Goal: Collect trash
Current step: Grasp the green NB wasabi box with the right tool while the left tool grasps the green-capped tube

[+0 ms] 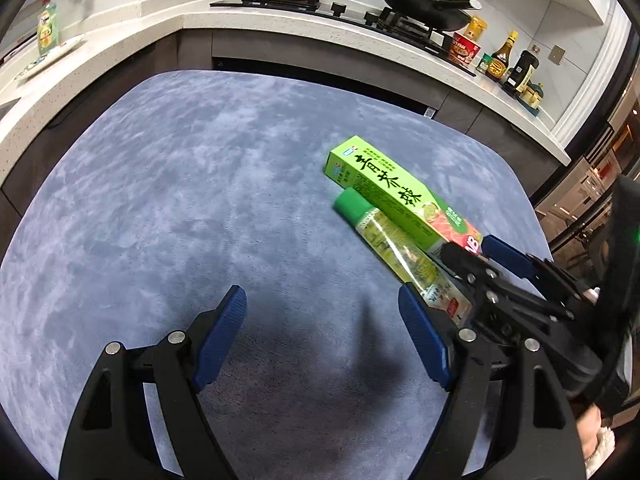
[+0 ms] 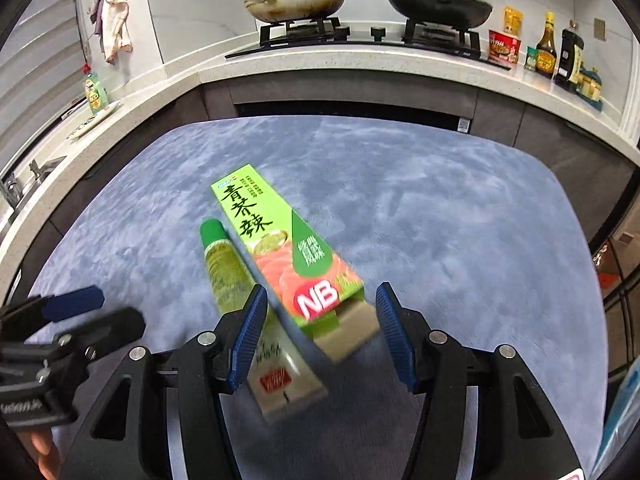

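On the blue-grey tabletop (image 1: 200,184), the left tool (image 1: 322,334) hangs wide open over bare cloth, gripping nothing. At its two o'clock lie a green-capped tube (image 1: 384,240) and a green carton (image 1: 394,192), side by side, touching. The right tool (image 2: 322,336), half open, straddles the carton's near end without pressing on it.

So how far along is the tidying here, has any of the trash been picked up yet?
Nothing looks collected yet. The green box and the tube both lie side by side on the blue mat. The right gripper is open over the box's near end without pinching it; the left gripper is open and empty. Grabbing both is left.
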